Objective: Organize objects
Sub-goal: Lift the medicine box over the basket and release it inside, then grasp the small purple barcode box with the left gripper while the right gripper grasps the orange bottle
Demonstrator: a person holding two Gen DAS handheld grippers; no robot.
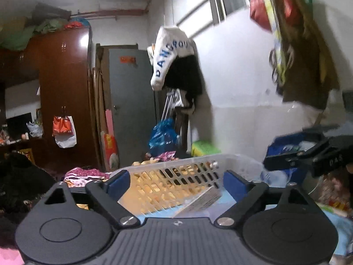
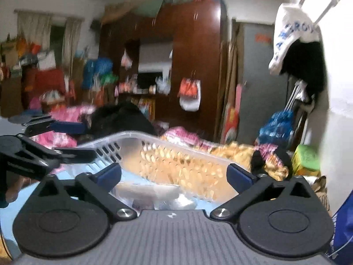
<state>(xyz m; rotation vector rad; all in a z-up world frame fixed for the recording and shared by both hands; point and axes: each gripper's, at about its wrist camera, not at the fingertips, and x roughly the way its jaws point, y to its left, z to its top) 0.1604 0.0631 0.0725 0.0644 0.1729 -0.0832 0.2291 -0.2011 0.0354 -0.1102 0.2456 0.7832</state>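
Observation:
A translucent white slotted plastic basket (image 1: 187, 176) stands just ahead of my left gripper (image 1: 176, 182), which is open with its blue pads apart on either side of the basket's near wall. A flat printed packet (image 1: 204, 201) leans inside the basket. In the right wrist view the same basket (image 2: 154, 152) lies ahead of my right gripper (image 2: 174, 173), which is open and empty. The right gripper also shows at the right of the left wrist view (image 1: 308, 154). The left gripper shows at the left of the right wrist view (image 2: 50, 139).
Yellow and pink bedding (image 2: 231, 152) lies behind the basket. A brown wardrobe (image 1: 61, 88), a grey door (image 1: 132, 101), hanging clothes (image 1: 176, 66), a blue bag (image 1: 163, 134) and a green box (image 1: 204, 148) stand by the walls. A black heap (image 2: 123, 119) lies at the left.

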